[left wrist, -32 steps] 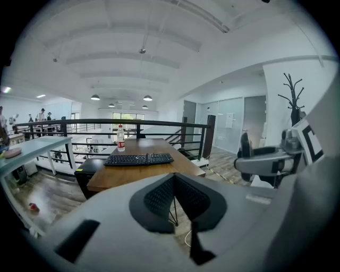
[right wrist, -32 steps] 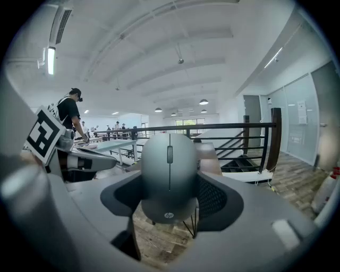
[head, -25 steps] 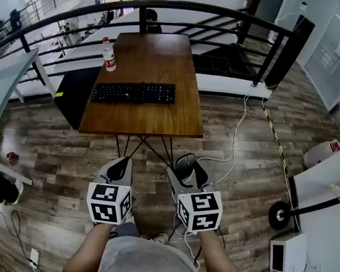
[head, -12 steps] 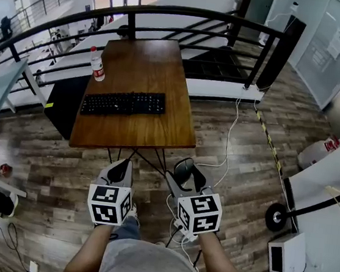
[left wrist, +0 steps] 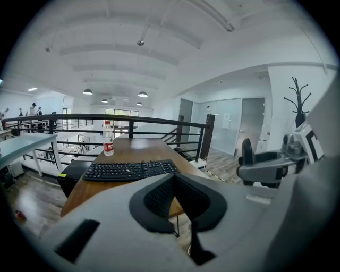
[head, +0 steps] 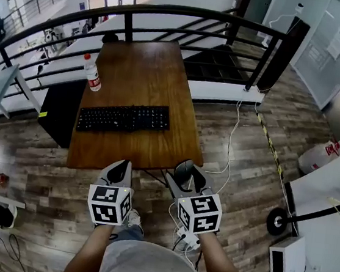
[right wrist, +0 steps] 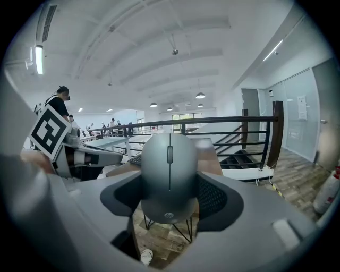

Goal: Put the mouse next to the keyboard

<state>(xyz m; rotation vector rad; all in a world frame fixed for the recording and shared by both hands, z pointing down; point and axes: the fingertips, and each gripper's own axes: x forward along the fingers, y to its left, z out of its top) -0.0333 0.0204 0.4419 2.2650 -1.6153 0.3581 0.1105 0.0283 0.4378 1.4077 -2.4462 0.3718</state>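
A grey mouse (right wrist: 169,178) sits between the jaws of my right gripper (right wrist: 170,197), which is shut on its sides. In the head view the mouse (head: 183,172) and right gripper (head: 186,167) hang just off the near edge of a wooden table (head: 147,74). A black keyboard (head: 123,118) lies across the table's near half, ahead and to the left. My left gripper (head: 119,169) is beside the right one, pads together with nothing between them (left wrist: 173,187). It looks at the keyboard (left wrist: 130,170).
A plastic bottle (head: 93,73) with a red label stands on the table's left edge behind the keyboard. A black railing (head: 173,12) runs behind the table. White cables (head: 231,140) and a power strip (head: 189,239) lie on the wooden floor at right.
The table and keyboard have come closer and lower in the head view; its near edge now reaches both grippers. The mouse stays gripped in the right gripper.
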